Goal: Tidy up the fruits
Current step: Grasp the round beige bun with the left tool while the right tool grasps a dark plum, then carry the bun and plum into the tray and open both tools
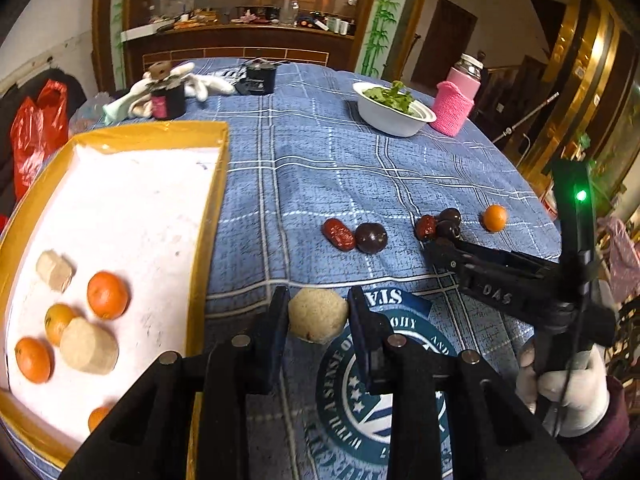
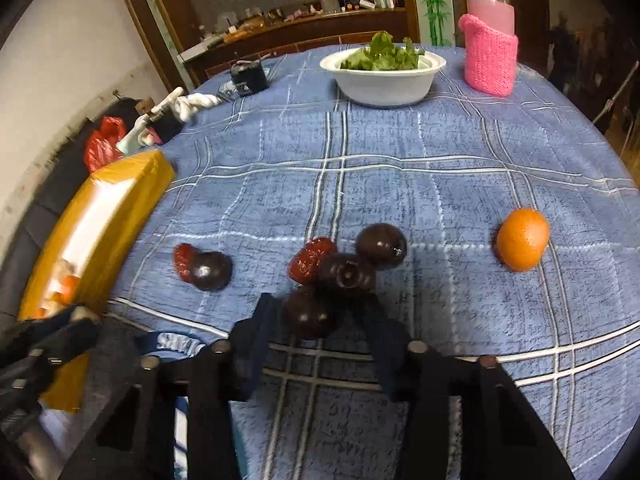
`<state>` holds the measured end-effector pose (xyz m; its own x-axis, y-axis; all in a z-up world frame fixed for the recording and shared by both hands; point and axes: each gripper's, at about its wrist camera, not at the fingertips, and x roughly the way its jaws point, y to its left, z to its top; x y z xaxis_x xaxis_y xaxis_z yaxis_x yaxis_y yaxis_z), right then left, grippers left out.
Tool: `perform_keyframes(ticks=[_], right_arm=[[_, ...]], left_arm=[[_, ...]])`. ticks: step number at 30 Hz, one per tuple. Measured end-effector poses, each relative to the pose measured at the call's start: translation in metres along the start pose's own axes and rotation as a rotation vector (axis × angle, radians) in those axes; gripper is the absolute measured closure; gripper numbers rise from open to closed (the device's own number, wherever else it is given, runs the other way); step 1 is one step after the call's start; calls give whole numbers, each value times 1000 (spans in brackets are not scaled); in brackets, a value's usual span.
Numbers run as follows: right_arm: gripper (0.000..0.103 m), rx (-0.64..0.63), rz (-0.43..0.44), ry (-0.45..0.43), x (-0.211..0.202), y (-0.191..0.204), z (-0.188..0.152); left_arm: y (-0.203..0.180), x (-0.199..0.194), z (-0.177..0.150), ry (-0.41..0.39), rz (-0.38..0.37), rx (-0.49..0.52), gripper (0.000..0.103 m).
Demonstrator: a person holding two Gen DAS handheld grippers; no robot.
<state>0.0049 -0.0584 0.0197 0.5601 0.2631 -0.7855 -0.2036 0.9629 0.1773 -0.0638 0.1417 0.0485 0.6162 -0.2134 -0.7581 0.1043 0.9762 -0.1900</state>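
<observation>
Left wrist view: the left gripper (image 1: 318, 308) holds a pale beige round fruit (image 1: 318, 315) between its jaws, just above the blue checked cloth of the worktop (image 1: 320, 168). At 9 o'clock from it lies the yellow-rimmed tray (image 1: 218, 184), carrying three small oranges (image 1: 107, 294) and two more beige fruits (image 1: 89, 345). At 2 o'clock the right gripper (image 1: 442, 242) reaches a cluster of dark plums. Right wrist view: the right gripper (image 2: 316, 312) has its jaws around a dark plum (image 2: 310, 316), both pads against it. Just behind, at 12 o'clock, are a red date (image 2: 310, 260) and two more plums. A single orange (image 2: 522, 239) lies apart at 2 o'clock.
</observation>
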Motion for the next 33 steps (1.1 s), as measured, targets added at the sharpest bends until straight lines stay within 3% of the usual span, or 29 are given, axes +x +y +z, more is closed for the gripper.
perform_keyframes(ticks=[4,15,21,24,29,33], right_arm=[[77,-37,-25,-2,-5,9,-8],[76,-24,14,-116,-62,20,-40],[76,-11,83,-142,-83,29,-43],[76,9,185,-144,-94,31,-41],[76,84,431,-114,-99,38,-25],[75,107,550,-58,-87,58,-11]], left_arm=[[9,-10,-5,-7,-10,-35,75],[26,-31,-17,-40,-61,-78,75],[36,-42,-21,-62,-66,-103,75],[48,-52,-20,-86,-55,-128,75],[77,-67,-16,-130,3,-163,75],[110,-67,-10,-133,40,-223,75]])
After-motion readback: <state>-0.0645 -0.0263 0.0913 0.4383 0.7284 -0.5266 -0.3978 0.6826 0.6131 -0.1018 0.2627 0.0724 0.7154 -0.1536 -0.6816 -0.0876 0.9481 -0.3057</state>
